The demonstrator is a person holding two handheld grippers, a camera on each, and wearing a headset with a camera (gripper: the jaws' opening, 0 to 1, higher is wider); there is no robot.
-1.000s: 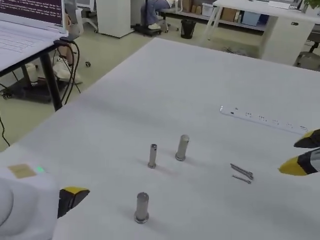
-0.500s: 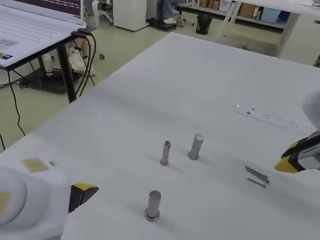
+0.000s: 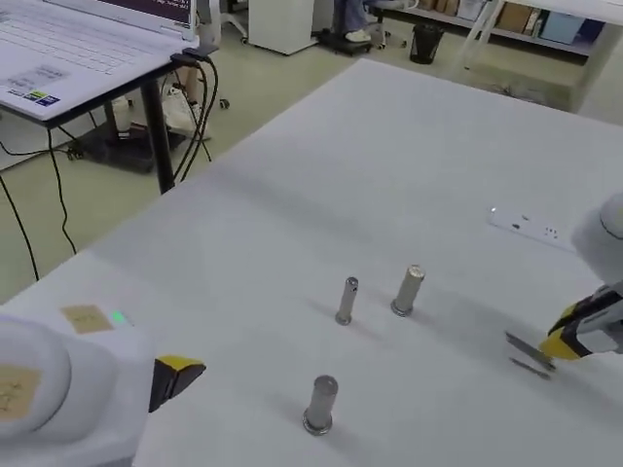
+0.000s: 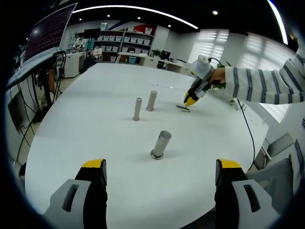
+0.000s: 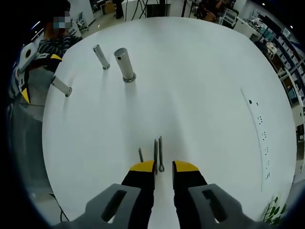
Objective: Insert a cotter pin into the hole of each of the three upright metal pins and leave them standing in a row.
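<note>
Left tongs (image 4: 161, 164) wide apart, by the desk (image 3: 389, 146) edge. Right tongs (image 5: 164, 168) narrowly parted, tips flanking the cotter pins (image 5: 157, 151). Three metal pins (image 3: 348, 300) upright mid-desk.

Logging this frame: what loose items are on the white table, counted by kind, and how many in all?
upright metal pins: 3
cotter pins: 3
power strip: 1
Total: 7
</note>
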